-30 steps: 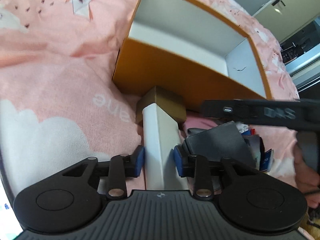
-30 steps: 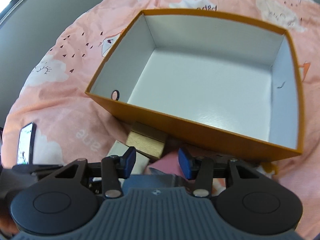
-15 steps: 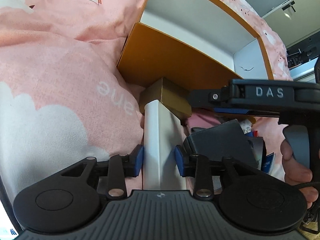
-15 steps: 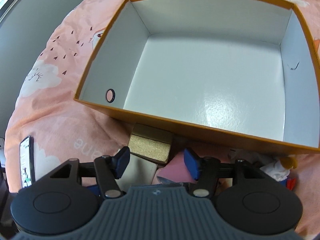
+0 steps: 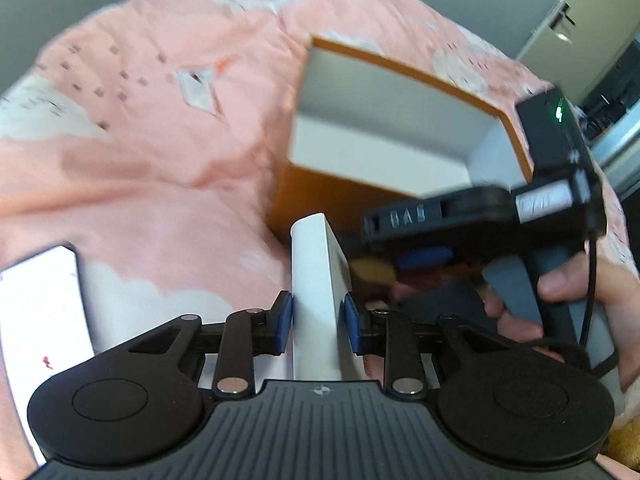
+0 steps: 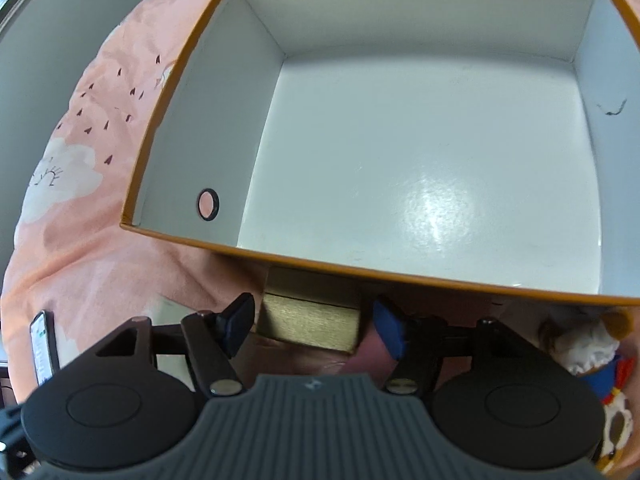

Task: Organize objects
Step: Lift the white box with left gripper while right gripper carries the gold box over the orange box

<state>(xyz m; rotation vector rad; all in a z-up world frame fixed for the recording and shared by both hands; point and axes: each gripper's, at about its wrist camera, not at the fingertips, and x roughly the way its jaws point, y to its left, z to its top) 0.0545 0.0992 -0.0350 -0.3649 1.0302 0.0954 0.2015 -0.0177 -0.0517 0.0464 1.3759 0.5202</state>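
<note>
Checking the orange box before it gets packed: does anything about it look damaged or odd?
A small dark scuff marks the right inner wall of the orange box. The round hole in its left wall looks deliberate.

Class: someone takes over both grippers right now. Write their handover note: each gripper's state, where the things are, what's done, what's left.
Left gripper: shut on the white box, lifted off the bedspread.
Right gripper: open, jaws just widened, either side of the gold box, not gripping.
Orange box: on the bed, nothing inside. Gold box lies against its near wall. A plush toy lies to the right.
Done: white box picked up.
Left: put it in the orange box, then grasp the gold box and the rest.
</note>
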